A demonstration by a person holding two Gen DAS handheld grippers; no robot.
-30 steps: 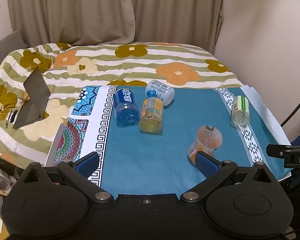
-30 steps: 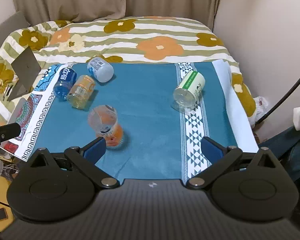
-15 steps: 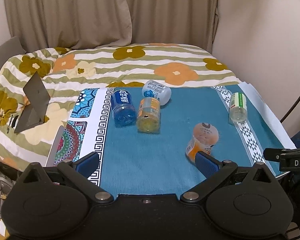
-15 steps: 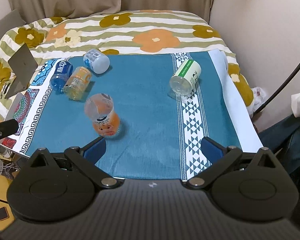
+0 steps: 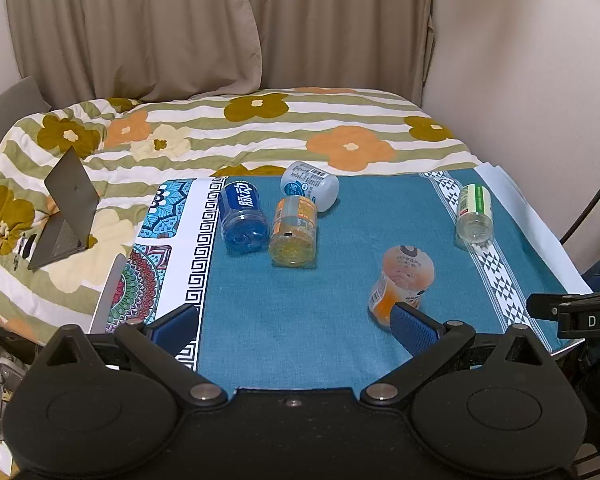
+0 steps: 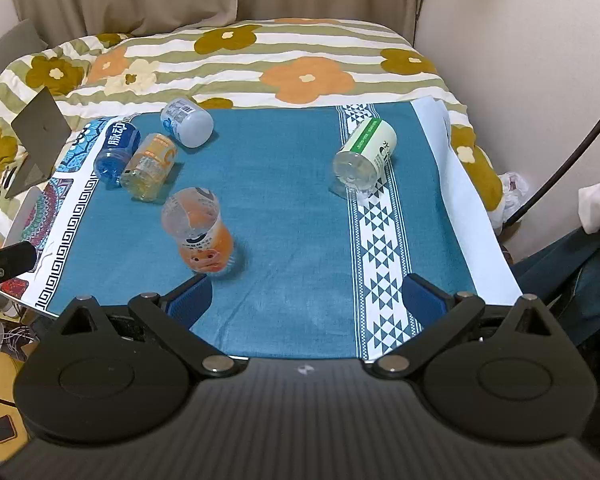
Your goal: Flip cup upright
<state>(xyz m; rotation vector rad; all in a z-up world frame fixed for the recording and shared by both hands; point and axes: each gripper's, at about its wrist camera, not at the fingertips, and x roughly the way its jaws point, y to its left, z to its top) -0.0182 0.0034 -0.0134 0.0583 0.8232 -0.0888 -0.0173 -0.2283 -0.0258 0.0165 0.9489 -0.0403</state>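
orange cup (image 6: pixel 198 236) on side, open mouth facing away, far-left.

Your left gripper (image 5: pixel 294 326) has a black body with two round discs, silver pivot screws and blue ribbed pads (image 5: pixel 414 330). Your right gripper (image 6: pixel 308 300) looks the same, with a ribbed grey centre plate.

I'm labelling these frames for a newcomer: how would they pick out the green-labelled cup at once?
Start at the teal cloth covering the table, then find its white triangle-patterned band. The green-labelled cup lies on its side there, alone, far from the other four cups clustered left.
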